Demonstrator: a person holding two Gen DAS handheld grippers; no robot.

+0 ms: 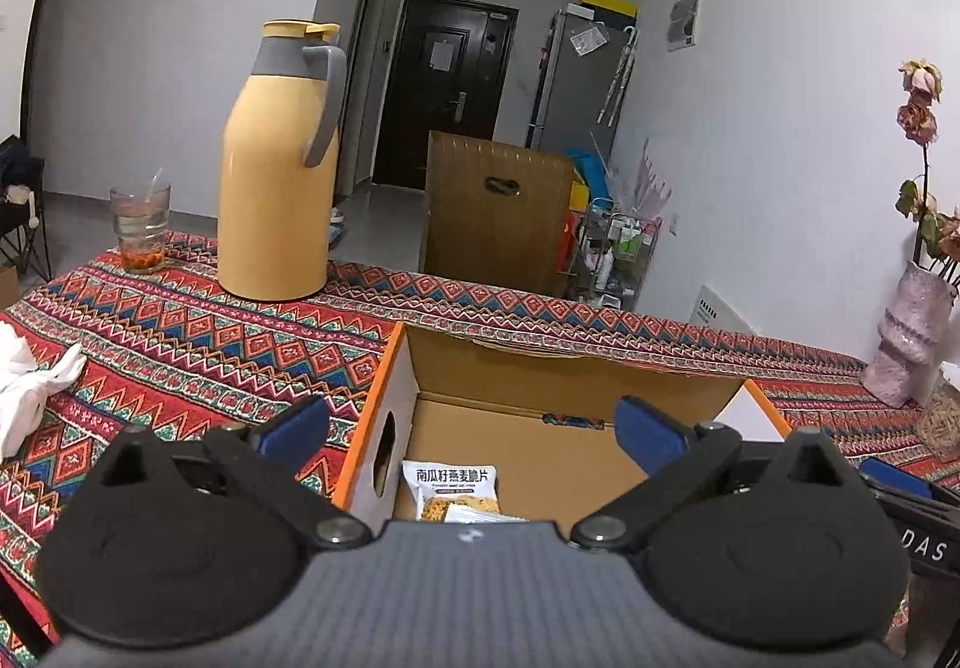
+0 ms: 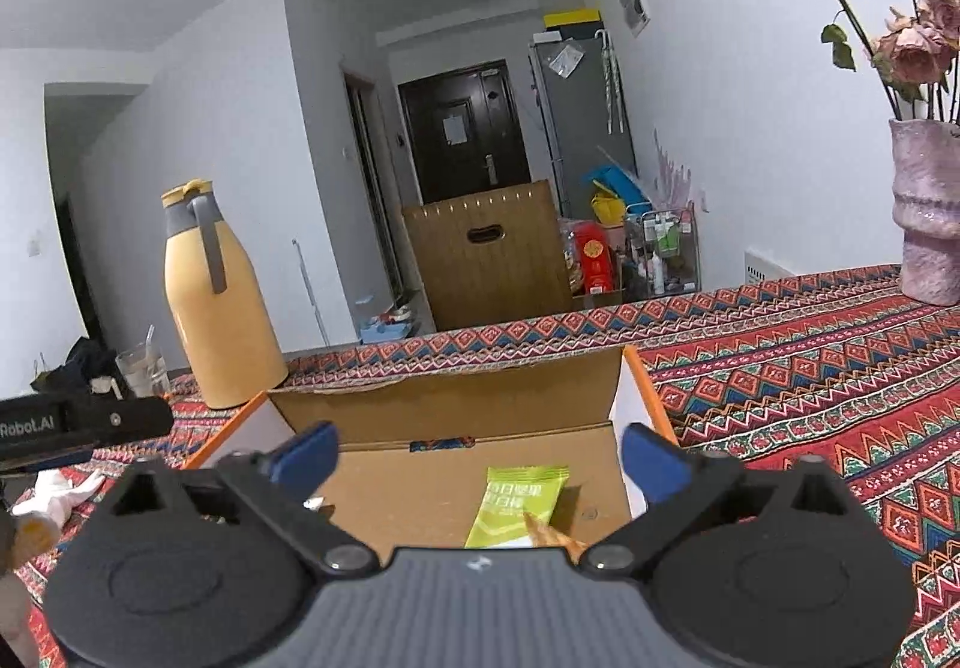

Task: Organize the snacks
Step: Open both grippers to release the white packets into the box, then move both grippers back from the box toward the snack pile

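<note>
on the left cam we see, far left, a white cloth (image 1: 30, 386) on the patterned tablecloth (image 1: 180, 332), then a glass w/ red stuff at the bottom (image 1: 140, 227) and a yellow thermos (image 1: 279, 170) just beside it. our left gripper (image 1: 474, 428) has its blue pads spread wide w/ nothing between them, over the open cardboard box (image 1: 384, 398). inside, near the box's left wall, lies a white snack pack w/ black print (image 1: 449, 491); only this view shows it. far right: a pink vase (image 1: 909, 338) w/ dried roses. on the right cam the other gripper's black body sits at far left, thermos behind it, and the glass is half hidden. our right gripper (image 2: 477, 455) is also spread, empty, over the same box. only this view shows a green snack pack (image 2: 519, 503) flat on the box floor, toward the right wall, w/ an orange wrapper corner (image 2: 555, 536) at its lower edge; we can't tell what that is.
</note>
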